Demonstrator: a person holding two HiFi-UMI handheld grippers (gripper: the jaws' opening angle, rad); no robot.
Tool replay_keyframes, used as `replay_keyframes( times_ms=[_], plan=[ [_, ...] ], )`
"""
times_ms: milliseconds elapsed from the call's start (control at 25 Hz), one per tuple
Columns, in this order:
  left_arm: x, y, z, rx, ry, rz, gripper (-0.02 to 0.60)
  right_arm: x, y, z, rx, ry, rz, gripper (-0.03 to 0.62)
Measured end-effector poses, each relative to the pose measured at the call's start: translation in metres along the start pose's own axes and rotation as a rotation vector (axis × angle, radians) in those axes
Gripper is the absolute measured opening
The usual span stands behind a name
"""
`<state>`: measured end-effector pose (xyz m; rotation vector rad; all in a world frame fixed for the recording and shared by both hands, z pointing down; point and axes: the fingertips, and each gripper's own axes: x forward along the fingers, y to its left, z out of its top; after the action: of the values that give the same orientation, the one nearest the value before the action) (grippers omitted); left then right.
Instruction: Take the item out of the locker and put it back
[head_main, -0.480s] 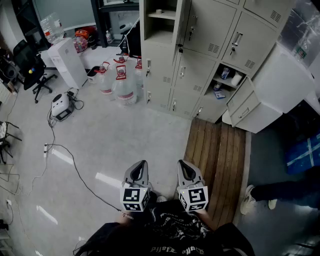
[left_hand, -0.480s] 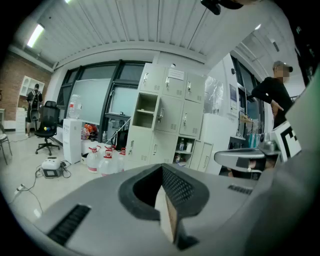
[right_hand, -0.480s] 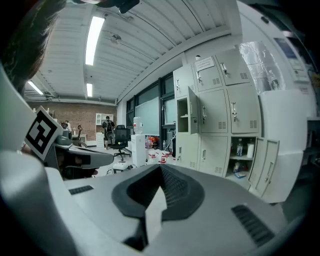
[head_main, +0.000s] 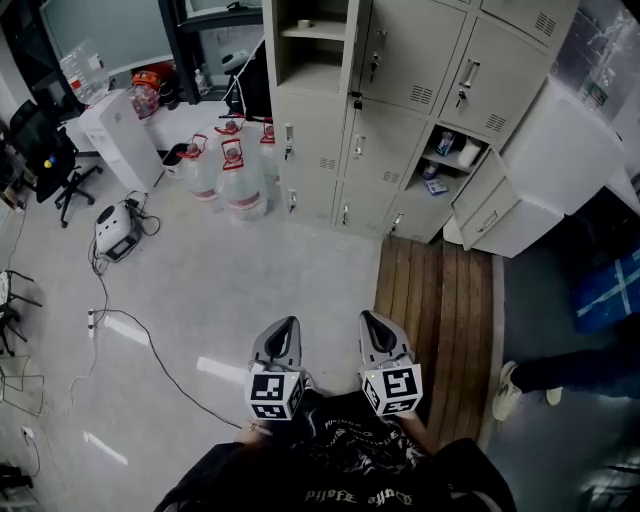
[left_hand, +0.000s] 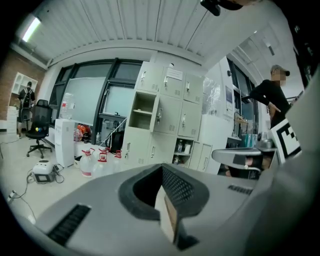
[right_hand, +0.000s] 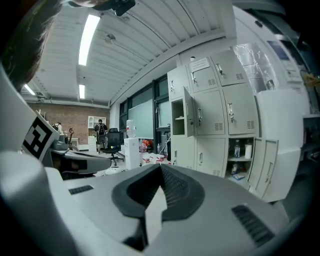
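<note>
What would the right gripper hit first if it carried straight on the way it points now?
Probably the closed lower doors of the lockers; the floor before them looks free, though depth is unclear.

**Lockers ahead, boards on the floor before them**

The locker bank stands across the far side of the floor. One open compartment sits at its upper left. Another open compartment, lower right, holds small items on its shelf. Water jugs stand on the floor just beside the bank's left end. Farther left are a small floor unit and an office chair. Wooden boards lie before the lower open compartment. The left gripper and right gripper sit side by side, apart, well short of the lockers, the right one at the boards' left edge.
</note>
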<state>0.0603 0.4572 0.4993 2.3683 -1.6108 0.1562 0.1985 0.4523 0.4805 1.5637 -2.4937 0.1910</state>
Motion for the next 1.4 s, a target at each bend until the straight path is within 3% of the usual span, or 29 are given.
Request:
replay_keyframes(
  times_ms=[360,880,1400],
  plan=[
    [0.021,0.045,0.007,0.006,0.001,-0.021,0.006,0.034,0.020,-0.002,0.003,0.018,-0.012,0.005],
    [0.070,0.081,0.016,0.010,0.006,0.031,0.006,0.109,0.013,0.000,0.025,0.032,0.100,0.005],
    [0.185,0.115,0.059,-0.002,-0.007,0.124,0.006,0.229,-0.050,0.038,-0.014,0.021,0.211,0.005]
  ],
)
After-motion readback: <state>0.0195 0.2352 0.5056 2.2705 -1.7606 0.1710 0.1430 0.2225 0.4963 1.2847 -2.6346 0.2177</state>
